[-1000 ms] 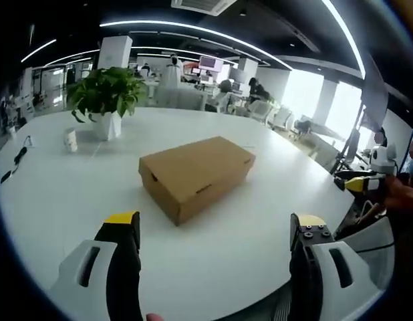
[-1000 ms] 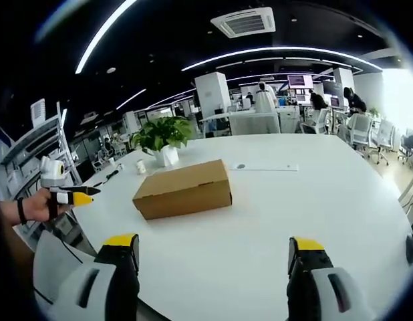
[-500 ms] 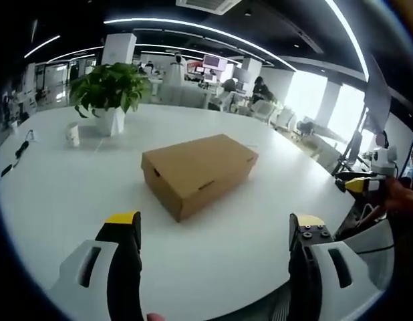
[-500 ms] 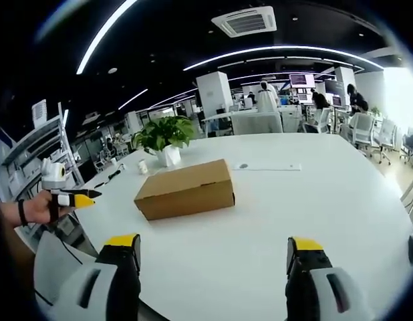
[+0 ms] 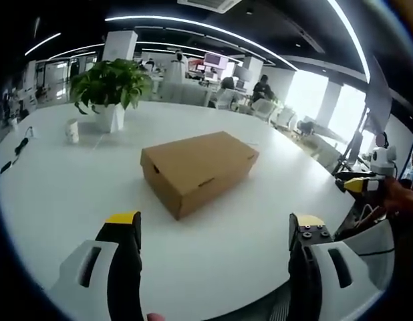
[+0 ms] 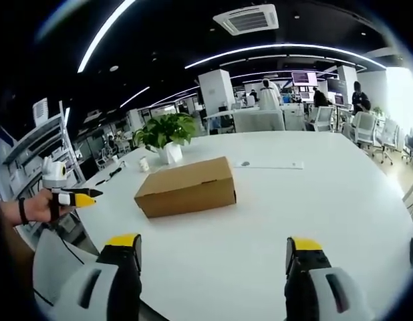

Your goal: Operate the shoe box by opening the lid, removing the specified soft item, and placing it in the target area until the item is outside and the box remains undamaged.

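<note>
Left gripper view: the left tool hangs over the near edge of the white desk, jaws wide apart with nothing between them. The brown cardboard shoe box sits near the middle of the desk, lid closed, set at an angle so one corner points toward the near edge. It lies well ahead of the jaws, no contact. Toward the far left corner stands a potted plant in a white pot, with a small white cup just beside it, nearer the left edge. A dark cable lies at the left edge. At the right edge, off the desk, the right tool is in a person's hand, yellow tips pointing toward the desk.

Right gripper view: the right tool is likewise spread open and empty, above the near edge of the desk. The shoe box rests left of the desk's centre, lid shut, long side toward the camera, well apart from the jaws. The plant stands beyond it near the far edge, the cup close by. A flat white sheet lies behind the box toward the far edge. At the left, beyond the desk edge, the left tool is held in a hand.
</note>
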### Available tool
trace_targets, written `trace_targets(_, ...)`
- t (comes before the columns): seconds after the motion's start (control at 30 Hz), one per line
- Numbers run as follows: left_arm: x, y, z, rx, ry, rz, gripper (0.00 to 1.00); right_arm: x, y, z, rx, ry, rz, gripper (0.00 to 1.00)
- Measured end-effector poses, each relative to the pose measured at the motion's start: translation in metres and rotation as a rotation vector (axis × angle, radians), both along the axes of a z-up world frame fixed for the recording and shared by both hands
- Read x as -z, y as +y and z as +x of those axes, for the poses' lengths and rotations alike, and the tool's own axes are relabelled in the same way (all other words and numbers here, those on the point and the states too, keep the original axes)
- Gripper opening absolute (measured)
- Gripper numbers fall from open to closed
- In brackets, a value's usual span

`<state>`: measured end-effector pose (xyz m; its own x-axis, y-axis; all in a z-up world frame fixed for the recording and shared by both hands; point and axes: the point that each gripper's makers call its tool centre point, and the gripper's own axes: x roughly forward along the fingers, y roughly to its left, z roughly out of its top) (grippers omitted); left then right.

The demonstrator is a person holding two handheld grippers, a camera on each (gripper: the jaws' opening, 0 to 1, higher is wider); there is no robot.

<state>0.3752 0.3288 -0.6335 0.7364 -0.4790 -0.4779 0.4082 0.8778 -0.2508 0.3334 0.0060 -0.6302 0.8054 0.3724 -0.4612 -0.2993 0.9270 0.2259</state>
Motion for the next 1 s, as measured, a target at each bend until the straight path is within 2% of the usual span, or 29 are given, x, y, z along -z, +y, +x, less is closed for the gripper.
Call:
trace_targets(0.3, 0.007, -0.002, 0.004, 0.003, 0.012, -0.004, 0.91, 0.003, 0.004, 0.013, -0.025, 0.006, -0.003, 0.87)
trace_targets(0.57, 0.021, -0.002, 0.016, 0.001, 0.035, 0.004, 0.89, 0.011, 0.012, 0.033, -0.072, 0.012, -0.004, 0.84)
trace_targets(0.7, 0.027, -0.004, 0.026, -0.01, 0.043, 0.007, 0.89, 0.017, 0.022, 0.05, -0.112, 0.02, -0.004, 0.83)
trace_targets(1.0, 0.046, -0.004, 0.059, -0.031, 0.067, 0.029, 0.88, 0.026, 0.039, 0.102, -0.184, 0.02, -0.015, 0.82)
